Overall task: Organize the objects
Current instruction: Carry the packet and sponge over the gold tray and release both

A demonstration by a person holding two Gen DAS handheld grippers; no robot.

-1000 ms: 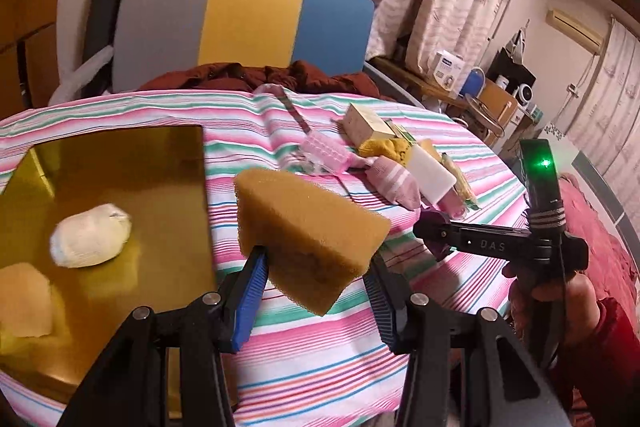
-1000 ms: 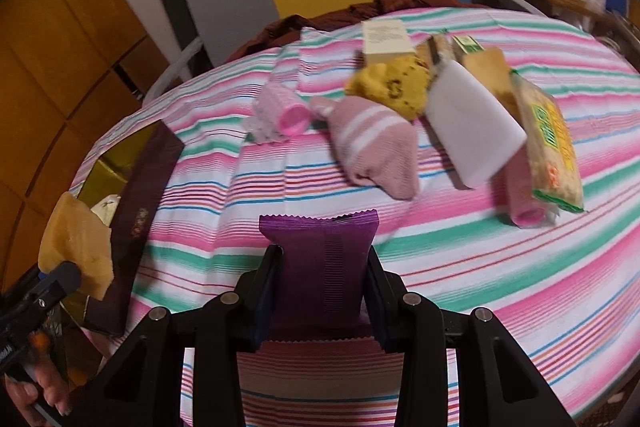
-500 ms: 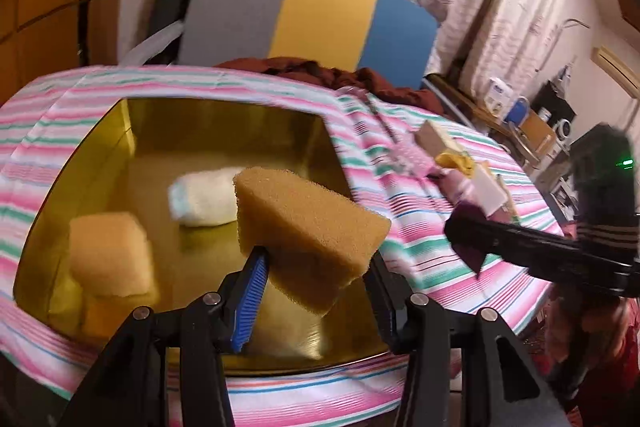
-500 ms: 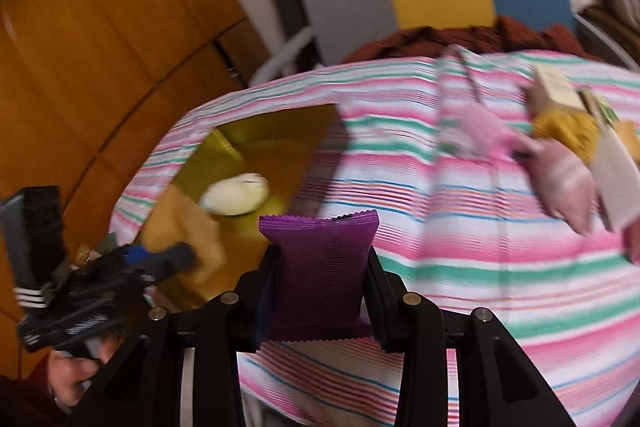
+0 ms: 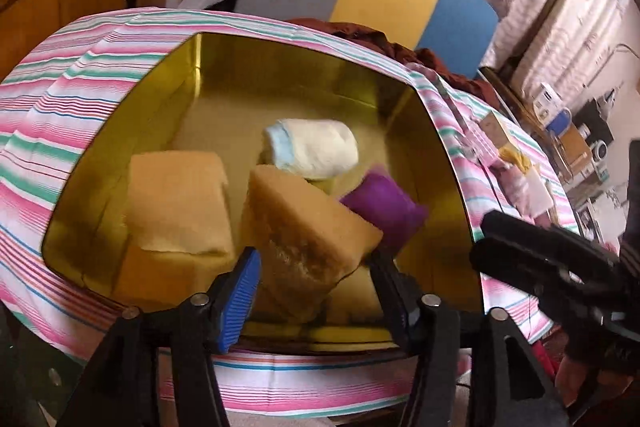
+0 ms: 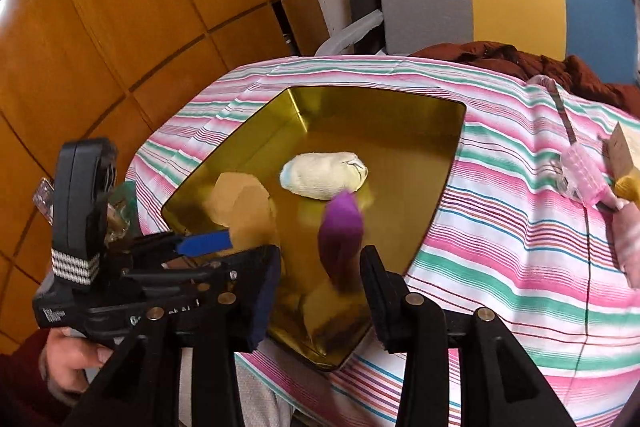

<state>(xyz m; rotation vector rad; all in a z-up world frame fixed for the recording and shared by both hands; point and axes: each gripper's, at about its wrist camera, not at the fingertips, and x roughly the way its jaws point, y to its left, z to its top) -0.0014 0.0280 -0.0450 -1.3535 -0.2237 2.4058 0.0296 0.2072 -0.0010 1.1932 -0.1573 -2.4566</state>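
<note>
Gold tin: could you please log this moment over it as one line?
left claw: just opening, sponge loose between | right claw: just opening, purple packet loose between | both over gold tin

Inside the gold tin (image 5: 288,75) I count two tan sponges (image 5: 180,203), one rolled white cloth (image 5: 316,147) and one purple packet (image 5: 384,207). On the striped tablecloth (image 6: 500,227) to the right of the tin I make out one small cluster of items, too blurred to count.

Purple packet (image 6: 341,227) motion-blurred; far table clutter (image 5: 516,167) blurred, indistinct
</note>
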